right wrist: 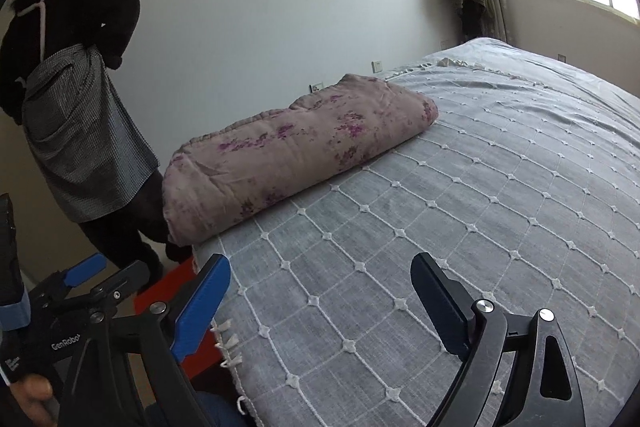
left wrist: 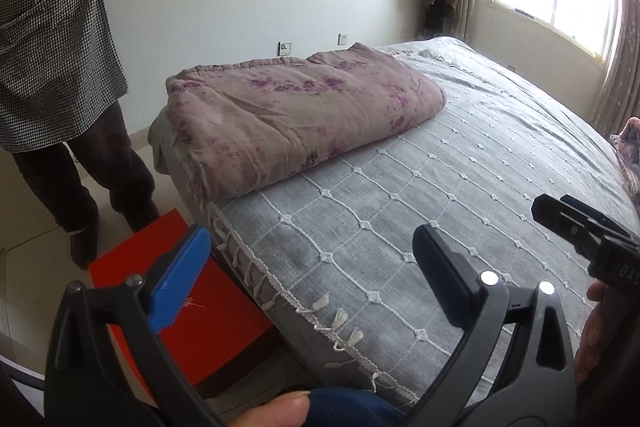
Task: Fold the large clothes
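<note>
**Folded quilt on the bed, both grippers empty**

A pink quilt [left wrist: 296, 115] with purple flowers lies folded on the bed [left wrist: 460, 195], at the corner near the wall. The bed has a grey cover with white crossing lines.

The left gripper [left wrist: 308, 279] hangs above the near edge of the bed. Its jaws are wide apart and hold nothing. The right gripper [right wrist: 320, 303] is just beside it, jaws wide apart and bare too. Both are well apart from the quilt.

A person [right wrist: 76, 99] in dark clothes stands by the bed. A red box [left wrist: 192, 323] sits on the floor.
</note>
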`<state>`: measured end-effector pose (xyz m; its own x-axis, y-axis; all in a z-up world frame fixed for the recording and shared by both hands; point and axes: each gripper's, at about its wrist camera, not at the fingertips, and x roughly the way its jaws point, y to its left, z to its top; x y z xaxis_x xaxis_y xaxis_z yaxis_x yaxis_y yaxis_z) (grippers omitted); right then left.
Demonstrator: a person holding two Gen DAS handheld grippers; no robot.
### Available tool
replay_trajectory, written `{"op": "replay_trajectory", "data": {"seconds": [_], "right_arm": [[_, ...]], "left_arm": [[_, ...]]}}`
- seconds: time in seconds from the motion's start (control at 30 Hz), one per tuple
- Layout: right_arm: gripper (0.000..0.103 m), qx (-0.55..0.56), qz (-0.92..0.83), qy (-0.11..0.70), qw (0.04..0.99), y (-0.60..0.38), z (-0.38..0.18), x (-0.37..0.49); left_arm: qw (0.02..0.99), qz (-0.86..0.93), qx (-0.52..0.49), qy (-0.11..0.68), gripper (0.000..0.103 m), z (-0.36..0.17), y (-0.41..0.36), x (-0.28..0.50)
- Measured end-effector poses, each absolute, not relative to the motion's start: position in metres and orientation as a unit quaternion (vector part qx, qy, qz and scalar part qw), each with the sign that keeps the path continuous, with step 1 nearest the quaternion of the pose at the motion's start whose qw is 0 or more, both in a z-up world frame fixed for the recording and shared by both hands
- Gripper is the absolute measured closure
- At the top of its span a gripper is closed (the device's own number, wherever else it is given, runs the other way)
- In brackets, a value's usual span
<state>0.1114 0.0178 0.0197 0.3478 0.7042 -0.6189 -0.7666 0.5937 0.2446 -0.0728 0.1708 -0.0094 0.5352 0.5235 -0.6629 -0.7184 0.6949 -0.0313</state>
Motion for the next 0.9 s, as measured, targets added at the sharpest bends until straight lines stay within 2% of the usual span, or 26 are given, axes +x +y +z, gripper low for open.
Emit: {"op": "replay_trajectory", "data": {"seconds": [0.07, 0.17, 0.9], "right_arm": [[0.009, -0.047, 0.452, 0.350, 0.819, 0.020, 0.020, 0.109], [0.000, -0.055, 0.452, 0.348, 0.820, 0.022, 0.020, 0.106], [0.000, -0.096, 0.442, 0.331, 0.828, 0.031, 0.018, 0.088]], "left_arm": [[0.861, 0.364, -0.154, 0.322, 0.002, -0.011, 0.173, -0.074], [0.858, 0.365, -0.158, 0.325, 0.002, -0.012, 0.176, -0.075], [0.847, 0.389, -0.153, 0.328, 0.002, -0.016, 0.181, -0.074]]}}
